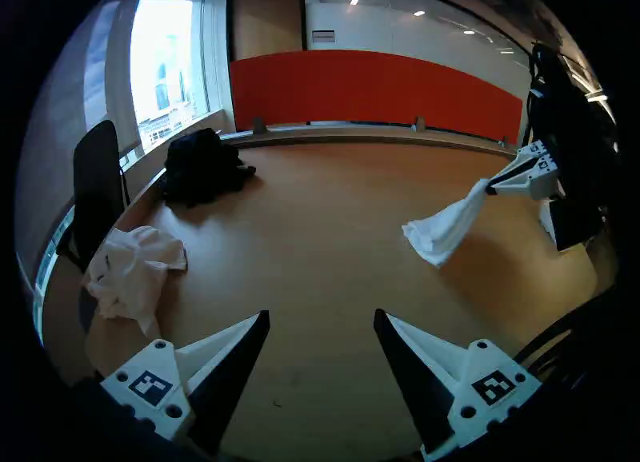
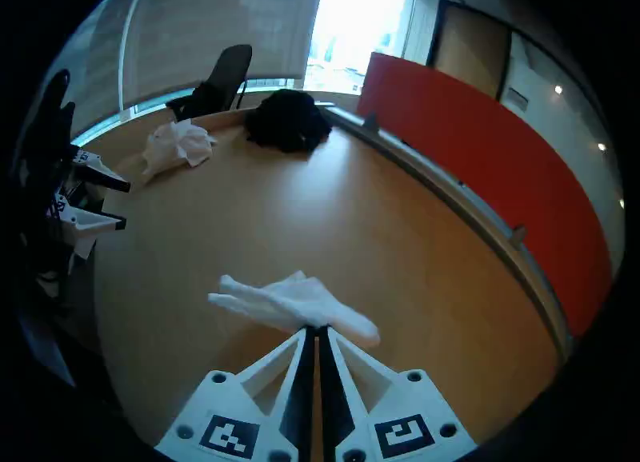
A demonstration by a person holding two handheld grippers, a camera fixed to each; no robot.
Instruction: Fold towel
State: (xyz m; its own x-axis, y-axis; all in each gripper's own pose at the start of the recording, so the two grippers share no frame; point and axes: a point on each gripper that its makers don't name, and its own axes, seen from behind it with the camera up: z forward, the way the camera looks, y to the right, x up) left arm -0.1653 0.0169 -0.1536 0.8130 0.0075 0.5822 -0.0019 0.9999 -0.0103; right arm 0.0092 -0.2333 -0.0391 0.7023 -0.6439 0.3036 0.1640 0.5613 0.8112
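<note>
A white towel point(image 2: 294, 304) hangs just above the wooden table point(image 2: 336, 214), pinched at one corner by my right gripper point(image 2: 317, 334), whose fingers are closed together on the cloth. In the left gripper view the same towel point(image 1: 445, 225) droops from the right gripper point(image 1: 490, 188) at the table's right side. My left gripper point(image 1: 320, 322) is held over the near part of the table point(image 1: 320, 222), open, with nothing between its fingers. It also appears at the left of the right gripper view as the left gripper point(image 2: 118, 202), open.
A crumpled white cloth point(image 1: 132, 272) lies at the table's left side, also seen as the cloth point(image 2: 178, 146). A black bag point(image 1: 200, 166) sits at the far left corner. A black chair point(image 1: 98, 186) stands beyond the left edge. A red partition point(image 1: 376, 88) lines the far side.
</note>
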